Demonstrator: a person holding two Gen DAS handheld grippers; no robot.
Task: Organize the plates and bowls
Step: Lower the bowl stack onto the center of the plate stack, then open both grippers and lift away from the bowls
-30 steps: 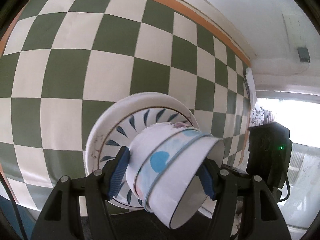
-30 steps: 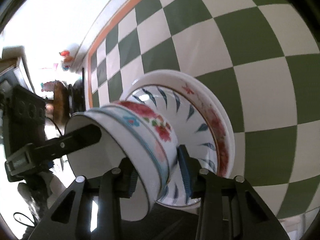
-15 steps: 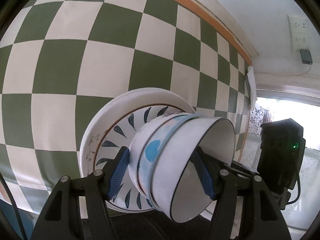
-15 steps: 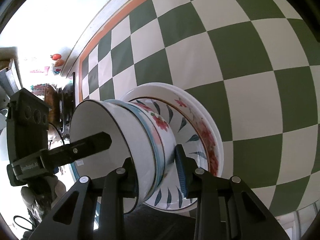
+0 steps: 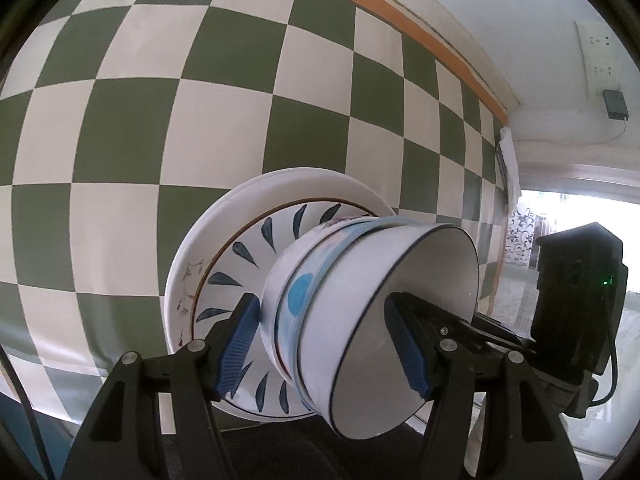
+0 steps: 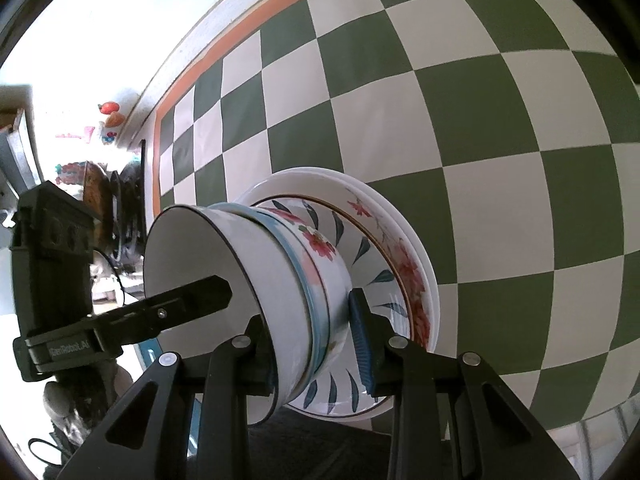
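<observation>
Both grippers clamp the nested bowls (image 5: 360, 312) that sit on the plates (image 5: 224, 264): left gripper (image 5: 328, 344) half-open across the walls, right gripper (image 6: 316, 352) narrower. Keep the squeeze even and the bowls level with the plates.

At the lower centre of the frame the left gripper (image 5: 326, 344) clamps a nest of bowls (image 5: 360, 312), one blue pad outside the wall, the other inside the white innermost bowl. The bowls sit on stacked plates (image 5: 240, 256) (blue leaf pattern uppermost) over a green-and-cream checked cloth (image 5: 160, 100). The right gripper (image 5: 576, 312) shows at right
</observation>
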